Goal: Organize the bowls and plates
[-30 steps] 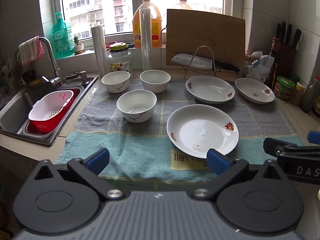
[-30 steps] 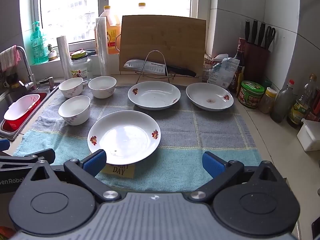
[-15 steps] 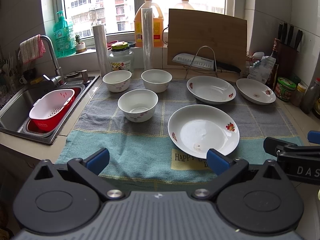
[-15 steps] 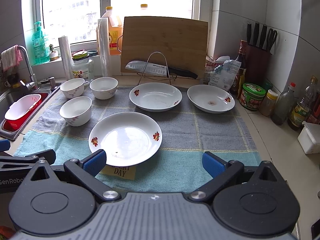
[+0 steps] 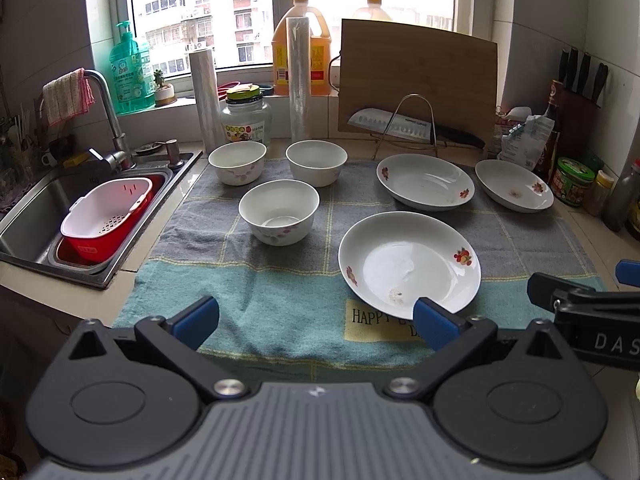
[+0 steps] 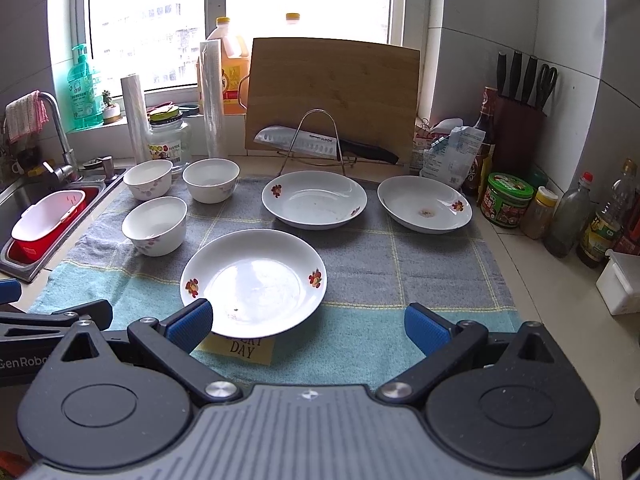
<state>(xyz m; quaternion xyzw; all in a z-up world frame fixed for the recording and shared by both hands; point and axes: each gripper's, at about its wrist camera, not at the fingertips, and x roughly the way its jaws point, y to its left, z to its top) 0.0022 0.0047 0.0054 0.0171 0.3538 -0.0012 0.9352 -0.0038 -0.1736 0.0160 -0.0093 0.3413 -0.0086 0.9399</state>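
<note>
Left wrist view: the left tongs (image 5: 316,320) are hovering low over the near edge of the towel (image 5: 280,300), spread wide and gripping nothing. The nearest plate (image 5: 408,264) is lying just ahead of the right blue pad, its near rim partly hidden behind that pad. The front bowl (image 5: 279,212) is sitting ahead and left of centre, with the back left bowl (image 5: 237,162) and back right bowl (image 5: 316,162) standing behind it, all three apart from one another. The middle plate (image 5: 425,181) and far plate (image 5: 514,185) are resting further back to the right. The right tongs (image 5: 584,292) are showing at the right edge, too little in frame here to tell their spread. The sink (image 5: 24,220) with a red and white colander (image 5: 106,216) is lying to the left of the desk. Right wrist view: the right tongs (image 6: 306,326) are likewise held wide apart and carrying nothing, the left blue pad overlapping the near rim of the nearest plate (image 6: 254,282). The front bowl (image 6: 155,225) is sitting ahead to the left, the back left bowl (image 6: 148,179) and back right bowl (image 6: 211,180) behind it. The middle plate (image 6: 314,199) and far plate (image 6: 425,204) are lying beyond, side by side and apart. A cutting board (image 6: 332,96) is leaning against the window wall behind a wire rack holding a cleaver (image 6: 298,142); a knife block (image 6: 518,128) and bottles are crowding the right corner.
</note>
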